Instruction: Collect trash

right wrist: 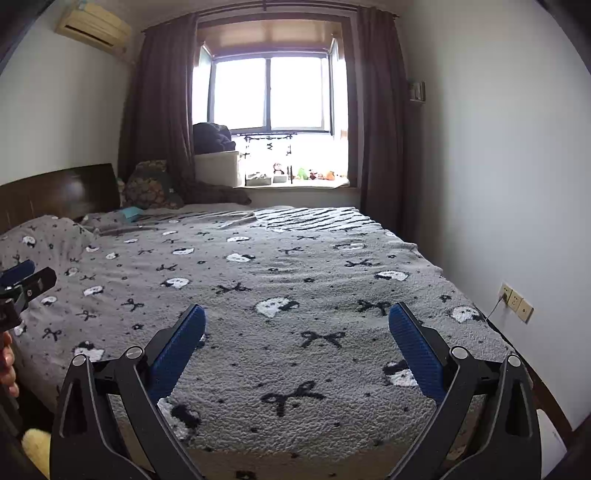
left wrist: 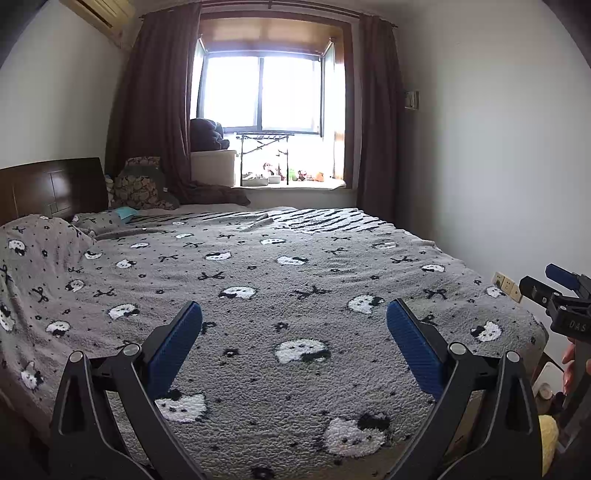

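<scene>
The left claw [left wrist: 294, 315], black-armed with ribbed blue pads, hangs nearest the lens over the foot of the bed, its jaws spread wide and holding nothing; the right claw [right wrist: 297, 318] hangs just beside it in the same released state, also empty. Each shows at the edge of the other's view, with part of a hand [left wrist: 569, 363] on the right grip. Under both spreads a fuzzy grey blanket [left wrist: 280, 280] patterned with white cat faces and black bows, covering the bed up to a dark wooden headboard [left wrist: 51, 188] on the left. A zebra-striped black-and-white cover [left wrist: 325, 218] lies at the far side of the bed, and a small teal item [left wrist: 125, 211], too small to identify, sits near the pillows. No trash can be told apart on the bed from either view. Beyond it, a bright window [left wrist: 262, 96] framed by brown curtains [left wrist: 155, 110] has a sill crowded with small toy figures [left wrist: 306, 175], a white box [left wrist: 213, 167] topped with dark folded cloth, and a thin black metal rack [left wrist: 264, 147]. A patterned cushion [left wrist: 138, 186] leans in the corner. A cream air conditioner [right wrist: 94, 27] hangs high on the left wall, and beige wall sockets [right wrist: 515, 301] sit low on the right wall, with a cable running down from them.
</scene>
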Demonstrator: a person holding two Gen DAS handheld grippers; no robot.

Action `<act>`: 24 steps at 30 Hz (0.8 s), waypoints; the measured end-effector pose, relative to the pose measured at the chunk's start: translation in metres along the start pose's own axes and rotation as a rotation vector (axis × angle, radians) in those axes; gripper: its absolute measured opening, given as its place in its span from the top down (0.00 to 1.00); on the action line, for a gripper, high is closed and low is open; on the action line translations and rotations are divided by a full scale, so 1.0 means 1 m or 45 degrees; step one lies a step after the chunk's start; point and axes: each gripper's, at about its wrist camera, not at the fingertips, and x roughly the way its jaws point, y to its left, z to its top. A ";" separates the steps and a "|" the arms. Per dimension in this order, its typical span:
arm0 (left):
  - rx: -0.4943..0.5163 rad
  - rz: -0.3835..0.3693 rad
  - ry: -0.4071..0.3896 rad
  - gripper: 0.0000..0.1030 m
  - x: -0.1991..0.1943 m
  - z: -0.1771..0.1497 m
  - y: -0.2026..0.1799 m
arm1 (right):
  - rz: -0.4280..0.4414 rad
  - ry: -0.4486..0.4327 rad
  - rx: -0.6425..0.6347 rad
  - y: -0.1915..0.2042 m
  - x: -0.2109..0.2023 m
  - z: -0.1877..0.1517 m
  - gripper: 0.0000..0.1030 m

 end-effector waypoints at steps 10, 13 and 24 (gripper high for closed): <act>0.003 0.004 0.006 0.08 0.000 0.001 0.001 | 0.000 0.006 0.005 0.001 0.002 -0.001 0.03; 0.003 0.006 0.002 0.08 -0.001 0.002 0.002 | 0.001 0.006 0.004 0.001 0.002 -0.001 0.03; 0.000 0.015 -0.004 0.08 -0.003 0.003 0.004 | 0.005 0.002 0.004 0.000 0.002 -0.001 0.03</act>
